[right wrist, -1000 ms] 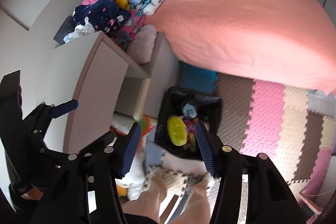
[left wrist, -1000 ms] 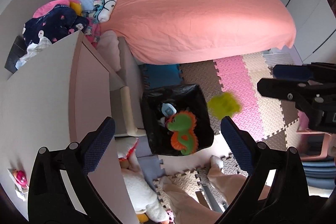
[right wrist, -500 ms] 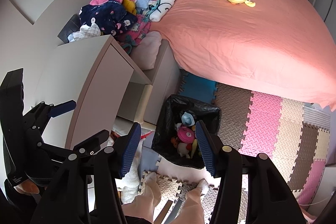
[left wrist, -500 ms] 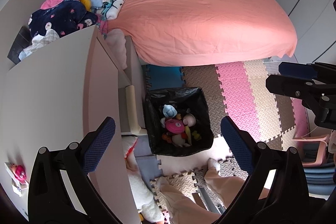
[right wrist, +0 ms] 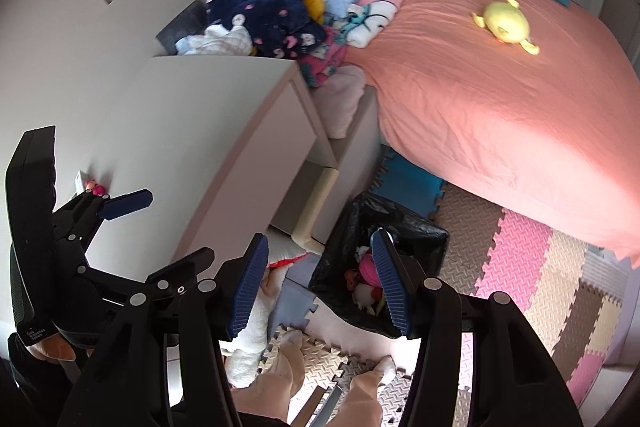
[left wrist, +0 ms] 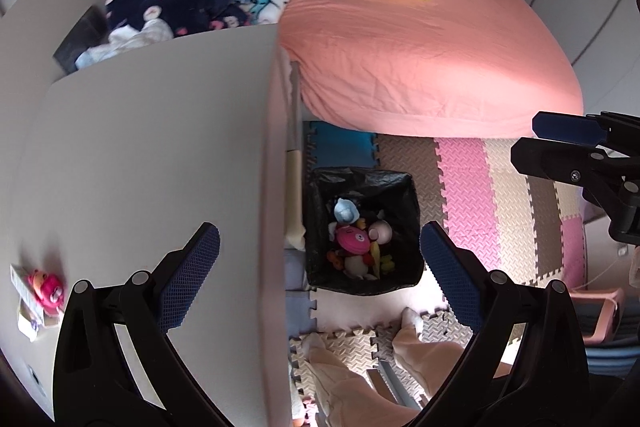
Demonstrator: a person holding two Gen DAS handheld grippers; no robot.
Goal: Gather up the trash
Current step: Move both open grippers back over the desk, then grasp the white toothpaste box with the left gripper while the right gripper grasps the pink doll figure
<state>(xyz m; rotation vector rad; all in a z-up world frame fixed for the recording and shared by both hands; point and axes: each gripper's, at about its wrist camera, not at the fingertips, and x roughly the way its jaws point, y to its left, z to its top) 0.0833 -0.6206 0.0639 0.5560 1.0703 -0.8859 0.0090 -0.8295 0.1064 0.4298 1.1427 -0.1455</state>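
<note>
My left tongs (left wrist: 316, 267) gape wide and empty above the toy-filled bin (left wrist: 362, 231) on the floor; only that view shows the pink figure (left wrist: 44, 289) at nine o'clock on the tabletop (left wrist: 152, 155). My right tongs (right wrist: 320, 287) hang half open, empty. No writing is legible.

Left gripper (left wrist: 316, 259) and right gripper (right wrist: 320, 285), both angled steeply downward, jaws parted and empty; the person's legs (left wrist: 416, 359) below; fingers (right wrist: 54, 349), apparently a hand, behind the left gripper's body
</note>
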